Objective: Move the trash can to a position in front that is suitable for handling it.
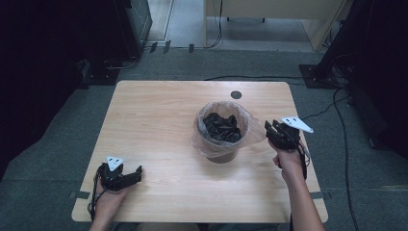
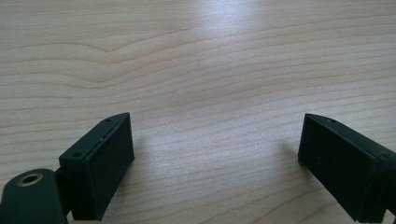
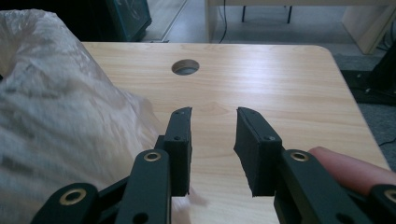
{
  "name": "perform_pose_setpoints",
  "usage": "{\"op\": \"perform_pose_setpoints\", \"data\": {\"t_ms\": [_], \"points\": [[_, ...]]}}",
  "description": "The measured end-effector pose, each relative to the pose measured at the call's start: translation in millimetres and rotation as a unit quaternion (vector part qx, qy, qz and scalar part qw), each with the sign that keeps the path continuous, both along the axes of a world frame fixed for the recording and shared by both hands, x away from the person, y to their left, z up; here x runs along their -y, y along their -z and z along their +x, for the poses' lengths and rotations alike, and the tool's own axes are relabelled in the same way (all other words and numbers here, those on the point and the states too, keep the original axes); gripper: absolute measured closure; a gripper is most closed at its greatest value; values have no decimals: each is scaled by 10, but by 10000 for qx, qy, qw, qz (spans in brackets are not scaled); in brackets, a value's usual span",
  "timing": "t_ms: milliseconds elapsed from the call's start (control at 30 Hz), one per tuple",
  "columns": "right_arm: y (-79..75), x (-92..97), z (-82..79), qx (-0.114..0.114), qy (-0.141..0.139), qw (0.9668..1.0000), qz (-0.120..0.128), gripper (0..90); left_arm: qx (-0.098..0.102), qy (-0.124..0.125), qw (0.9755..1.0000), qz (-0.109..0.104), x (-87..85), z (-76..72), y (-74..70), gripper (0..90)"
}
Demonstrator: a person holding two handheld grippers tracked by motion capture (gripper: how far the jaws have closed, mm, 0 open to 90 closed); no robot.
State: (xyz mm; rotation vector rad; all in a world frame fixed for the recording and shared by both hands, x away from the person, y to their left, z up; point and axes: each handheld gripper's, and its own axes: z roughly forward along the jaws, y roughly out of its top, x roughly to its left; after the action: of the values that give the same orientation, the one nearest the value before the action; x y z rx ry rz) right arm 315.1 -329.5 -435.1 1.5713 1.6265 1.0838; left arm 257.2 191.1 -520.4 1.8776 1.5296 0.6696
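Right hand-held gripper (image 1: 275, 129) beside unlabelled bin bag (image 1: 250, 139)

Grey carpet floor (image 1: 57, 144), wooden table (image 1: 154, 125), cables (image 1: 344, 144), dark surroundings.

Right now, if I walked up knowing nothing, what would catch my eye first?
A small bin lined with a clear plastic bag, dark stuff inside, stands mid-table. The right hand-held gripper sits just beside the bag, jaws empty with a gap between them. The left hand-held gripper rests wide open at the table's near left corner.
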Motion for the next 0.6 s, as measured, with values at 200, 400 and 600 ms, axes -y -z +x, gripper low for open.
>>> {"op": "perform_pose_setpoints", "data": {"t_ms": [200,400,600], "points": [[-83,-151,244,45,-65,9999,69,680,-1,19,10000,-1,2,-1,0,101],[-67,-298,429,40,-113,9994,313,717,-8,59,10000,15,1,-1,-1,101],[-62,-450,502,131,-432,9985,309,713,-7,91,10000,13,-1,-7,-2,102]]}}
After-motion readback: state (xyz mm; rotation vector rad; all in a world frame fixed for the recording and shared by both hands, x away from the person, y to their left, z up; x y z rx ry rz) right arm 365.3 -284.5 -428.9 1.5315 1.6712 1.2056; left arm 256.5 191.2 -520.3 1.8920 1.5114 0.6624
